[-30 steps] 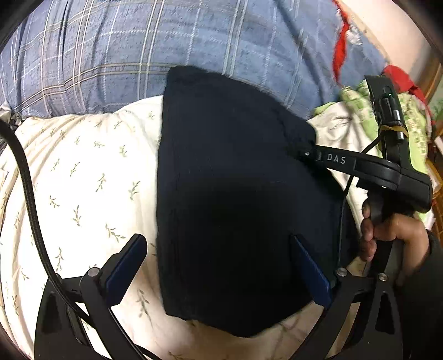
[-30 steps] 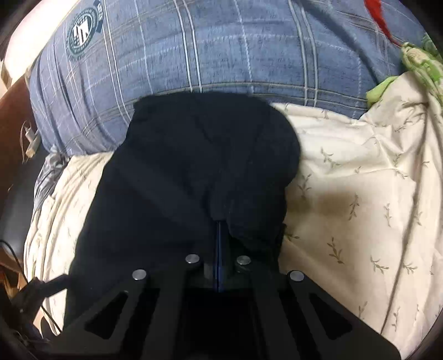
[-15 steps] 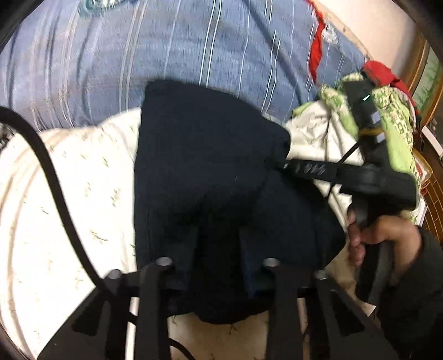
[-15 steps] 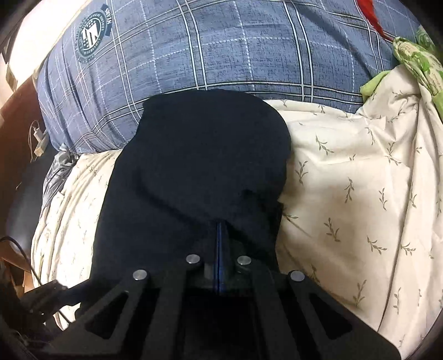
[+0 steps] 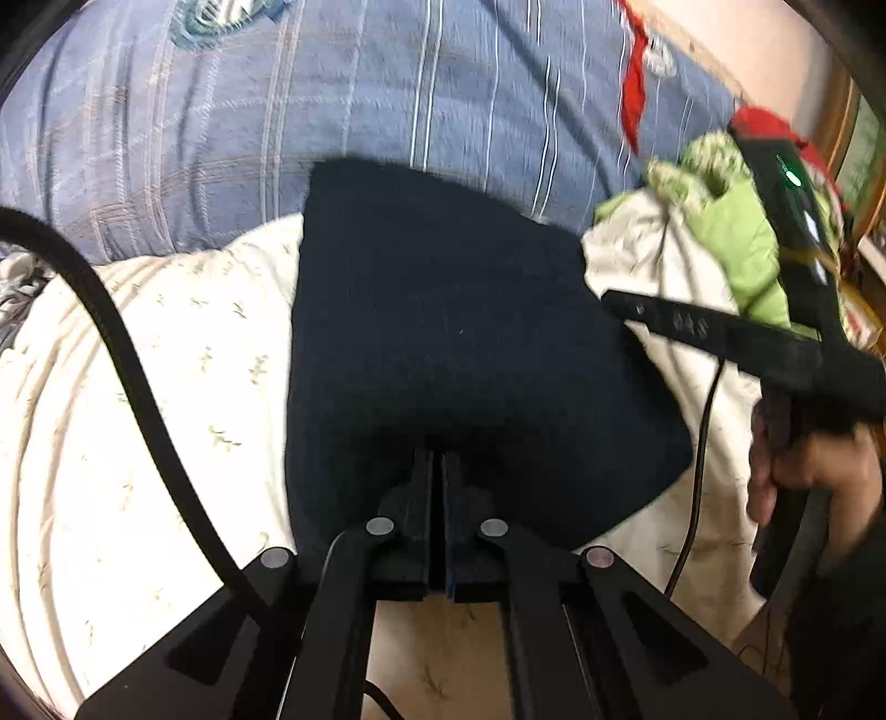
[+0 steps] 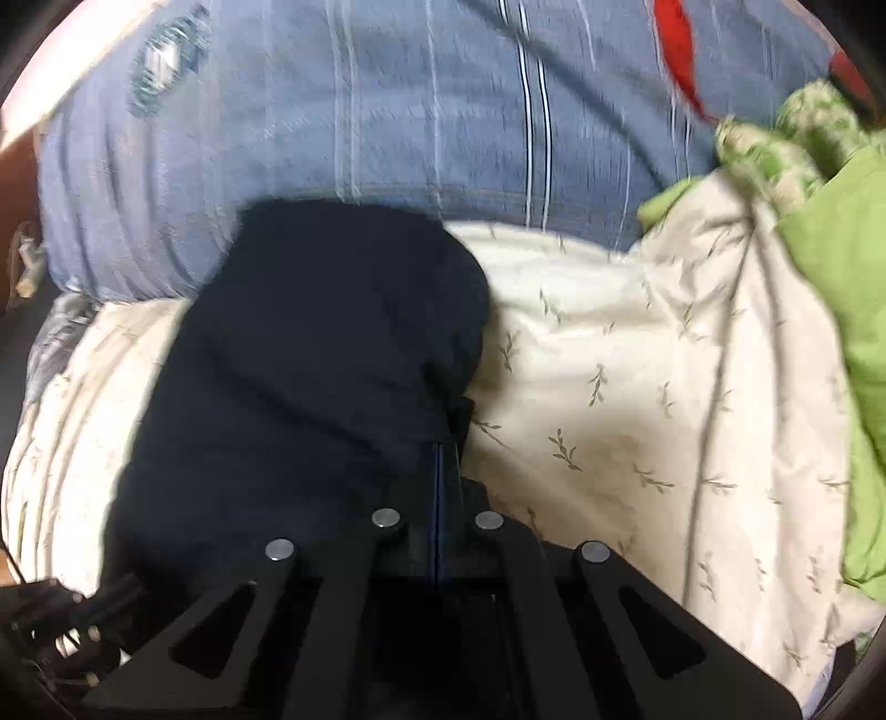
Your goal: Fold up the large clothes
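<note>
Dark navy cloth (image 5: 454,343) lies on a cream sheet (image 5: 166,387) with small leaf prints, its far edge touching a blue checked pillow (image 5: 332,111). The cloth is already folded into a thick, compact shape. The left gripper (image 5: 442,459) has its jaws fully together on the near edge of the cloth, and the fabric bunches up around the tips. The right gripper (image 6: 443,443) is also clamped tight on the cloth, at the near right corner, where a fold rises over its fingers. In the left wrist view the right gripper comes in from the right side, with a hand (image 5: 814,471) around its handle. Green fabric (image 6: 830,310) and something red (image 6: 678,50) lie at the far right, beside the sheet. Both views are blurred.
</note>
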The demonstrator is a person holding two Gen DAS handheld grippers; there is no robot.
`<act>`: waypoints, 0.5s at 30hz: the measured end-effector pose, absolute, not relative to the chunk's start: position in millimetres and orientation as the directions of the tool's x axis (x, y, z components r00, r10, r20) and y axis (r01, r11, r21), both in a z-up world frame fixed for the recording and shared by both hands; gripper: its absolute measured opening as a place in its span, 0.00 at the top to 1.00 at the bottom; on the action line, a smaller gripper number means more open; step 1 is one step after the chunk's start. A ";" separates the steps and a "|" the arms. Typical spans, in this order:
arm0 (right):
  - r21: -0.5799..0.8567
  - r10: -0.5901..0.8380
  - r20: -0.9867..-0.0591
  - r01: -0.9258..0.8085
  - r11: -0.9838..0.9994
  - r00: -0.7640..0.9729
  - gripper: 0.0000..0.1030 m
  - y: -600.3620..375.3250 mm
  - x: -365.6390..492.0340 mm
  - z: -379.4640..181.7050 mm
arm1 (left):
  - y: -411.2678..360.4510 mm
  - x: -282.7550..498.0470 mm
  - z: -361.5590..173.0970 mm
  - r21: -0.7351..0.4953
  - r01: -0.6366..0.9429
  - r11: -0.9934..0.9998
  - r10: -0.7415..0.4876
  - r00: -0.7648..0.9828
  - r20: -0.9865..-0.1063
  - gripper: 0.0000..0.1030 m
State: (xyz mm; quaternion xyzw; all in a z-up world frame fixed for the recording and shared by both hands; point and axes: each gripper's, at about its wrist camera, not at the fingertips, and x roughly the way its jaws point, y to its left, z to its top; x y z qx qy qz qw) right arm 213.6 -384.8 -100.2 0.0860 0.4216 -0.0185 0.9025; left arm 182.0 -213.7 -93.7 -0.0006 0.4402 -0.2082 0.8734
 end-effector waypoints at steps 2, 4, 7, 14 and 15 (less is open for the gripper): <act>0.145 0.053 -0.734 0.079 0.986 0.677 1.00 -372.3 194.2 -85.2 | -209.9 174.2 -86.3 -0.184 0.358 0.915 -0.365 0.542 -0.757 0.99; 0.150 0.075 -0.713 0.046 0.988 0.697 1.00 -355.4 178.7 -76.1 | -209.3 171.3 -90.6 -0.191 0.350 0.917 -0.362 0.531 -0.766 0.99; 0.178 0.118 -0.721 0.018 0.984 0.683 1.00 -338.7 169.5 -84.3 | -211.9 176.4 -107.3 -0.183 0.346 0.920 -0.347 0.507 -0.788 0.99; 0.196 0.086 -0.795 0.120 0.973 0.601 1.00 -360.1 177.2 -148.0 | -218.8 182.9 -123.8 -0.135 0.383 0.914 -0.326 0.494 -0.806 0.97; 0.195 0.068 -0.798 0.150 0.969 0.598 1.00 -366.1 175.7 -147.8 | -216.7 182.4 -121.1 -0.146 0.377 0.915 -0.331 0.489 -0.807 0.97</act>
